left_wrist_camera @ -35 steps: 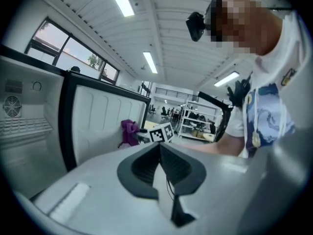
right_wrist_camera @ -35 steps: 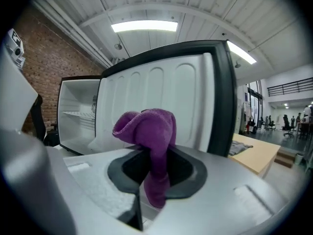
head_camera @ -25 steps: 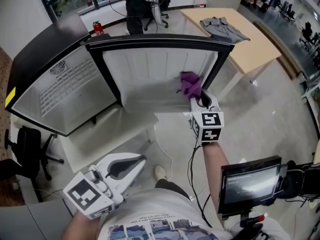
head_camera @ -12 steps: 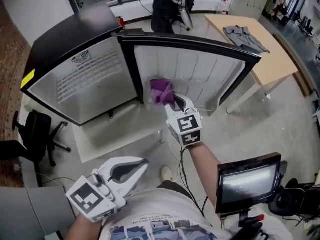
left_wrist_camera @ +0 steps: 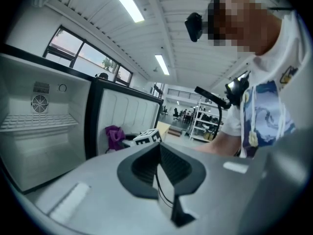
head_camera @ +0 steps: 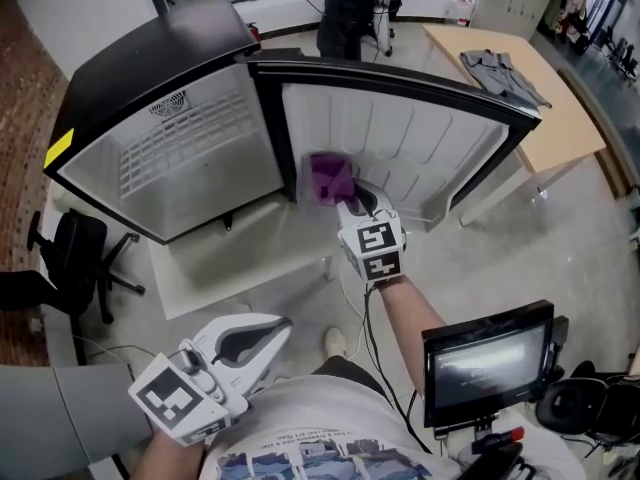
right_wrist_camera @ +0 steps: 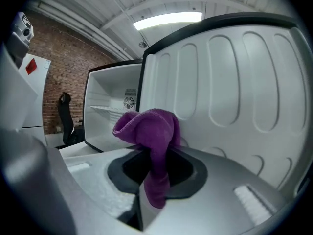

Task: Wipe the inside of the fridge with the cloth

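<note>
The fridge (head_camera: 150, 78) is black with a white inside (head_camera: 185, 158), and its door (head_camera: 400, 138) stands wide open to the right, showing a ribbed white liner (right_wrist_camera: 234, 82). My right gripper (head_camera: 352, 200) is shut on a purple cloth (head_camera: 330, 176), holding it low on the door liner close to the hinge side. In the right gripper view the cloth (right_wrist_camera: 149, 129) bunches above the right gripper (right_wrist_camera: 154, 180) and hangs down between its jaws. My left gripper (head_camera: 283, 325) is low at the left, away from the fridge. The left gripper (left_wrist_camera: 159, 168) is shut with nothing in it.
The fridge sits on a white platform (head_camera: 230, 258). A black office chair (head_camera: 60, 258) is at the left. A wooden table (head_camera: 540, 98) with a grey garment (head_camera: 500, 73) stands behind the door. A monitor (head_camera: 485, 358) is at lower right. A person (head_camera: 345, 8) stands behind the fridge.
My right gripper has carried the cloth leftward across the door liner, from its right-middle to near the hinge. The left gripper has stayed where it was.
</note>
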{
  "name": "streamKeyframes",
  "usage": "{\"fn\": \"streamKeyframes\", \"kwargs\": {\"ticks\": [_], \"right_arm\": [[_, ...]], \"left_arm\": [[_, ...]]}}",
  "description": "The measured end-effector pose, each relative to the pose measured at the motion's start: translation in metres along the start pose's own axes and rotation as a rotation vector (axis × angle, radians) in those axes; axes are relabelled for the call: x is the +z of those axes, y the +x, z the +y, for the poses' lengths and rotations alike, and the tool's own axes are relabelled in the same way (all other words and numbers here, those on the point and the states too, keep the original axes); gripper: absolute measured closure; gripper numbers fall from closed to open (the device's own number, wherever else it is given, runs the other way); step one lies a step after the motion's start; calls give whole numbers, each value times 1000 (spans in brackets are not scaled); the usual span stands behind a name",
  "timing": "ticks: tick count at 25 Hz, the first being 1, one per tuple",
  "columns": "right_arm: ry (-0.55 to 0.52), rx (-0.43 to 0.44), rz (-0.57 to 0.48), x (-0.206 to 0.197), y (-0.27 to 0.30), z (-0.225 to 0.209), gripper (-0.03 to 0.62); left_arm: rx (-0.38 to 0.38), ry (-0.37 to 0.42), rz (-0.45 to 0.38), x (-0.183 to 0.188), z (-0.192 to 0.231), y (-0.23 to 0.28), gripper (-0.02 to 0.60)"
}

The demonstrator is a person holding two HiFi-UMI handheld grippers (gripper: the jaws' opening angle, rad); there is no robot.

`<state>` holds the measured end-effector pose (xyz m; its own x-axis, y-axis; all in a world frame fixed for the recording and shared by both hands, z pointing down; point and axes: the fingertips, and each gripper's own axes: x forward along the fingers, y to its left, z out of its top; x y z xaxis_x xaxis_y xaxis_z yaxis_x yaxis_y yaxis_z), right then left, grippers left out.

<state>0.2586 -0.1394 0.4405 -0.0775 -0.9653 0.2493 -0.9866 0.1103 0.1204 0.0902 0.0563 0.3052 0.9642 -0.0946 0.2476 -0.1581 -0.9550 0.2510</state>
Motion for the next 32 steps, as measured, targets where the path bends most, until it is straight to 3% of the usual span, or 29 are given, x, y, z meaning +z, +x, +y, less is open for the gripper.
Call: {"fn": "streamKeyframes", "kwargs": {"ticks": [5,10,19,25,32], "right_arm": [[7,-88,34,-19,-24,-37,522],[28,-188,61,-35,-54,-78,520],[41,-335,94,-53,-99,-129,520],[60,-338,72,-46,-105,-122,520],[55,-203,2,-15,-79,-73,520]], "left_arm": [[-55,3,8,2,-3,15,574],[-102,73,31,-2,-3,26,574],[-164,89,50,0,-16,42,574],[-171,85,53,-4,-15,41,574],[-147,80,55,-3,-19,36,574]]}}
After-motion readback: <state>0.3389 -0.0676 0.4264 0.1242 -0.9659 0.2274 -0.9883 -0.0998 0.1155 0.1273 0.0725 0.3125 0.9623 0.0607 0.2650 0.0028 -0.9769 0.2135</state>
